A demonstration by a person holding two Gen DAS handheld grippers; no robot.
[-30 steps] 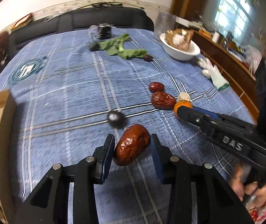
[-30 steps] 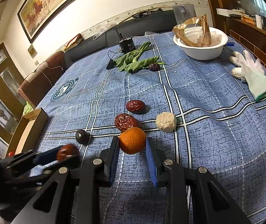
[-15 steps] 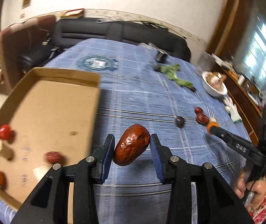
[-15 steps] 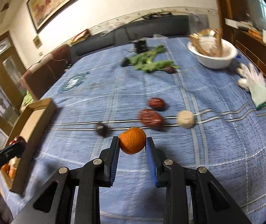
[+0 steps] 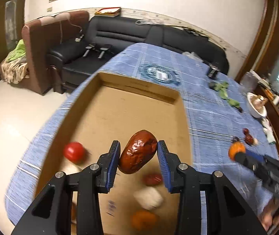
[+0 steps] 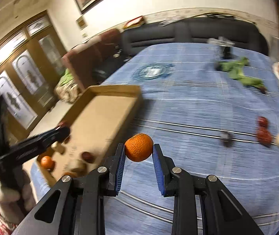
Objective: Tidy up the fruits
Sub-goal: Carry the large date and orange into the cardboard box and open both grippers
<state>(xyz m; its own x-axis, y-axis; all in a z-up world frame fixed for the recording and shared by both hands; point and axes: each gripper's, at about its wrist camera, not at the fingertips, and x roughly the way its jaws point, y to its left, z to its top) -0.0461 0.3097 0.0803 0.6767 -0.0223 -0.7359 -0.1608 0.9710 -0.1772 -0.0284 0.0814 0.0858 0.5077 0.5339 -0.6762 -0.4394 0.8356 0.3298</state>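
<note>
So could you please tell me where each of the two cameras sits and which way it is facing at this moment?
Left wrist: sits on the left gripper, looking down along its fingers into the cardboard box; its jaws clamp a red date, and the right gripper shows at right.
Right wrist: sits on the right gripper, looking down across the blue tablecloth; its jaws clamp an orange, and the left gripper and a hand show at left.
Shared: the box, tablecloth, orange, black sofa.

fruits (image 5: 149, 196) in box (image 5: 137, 105), box on table (image 5: 213, 121)
</note>
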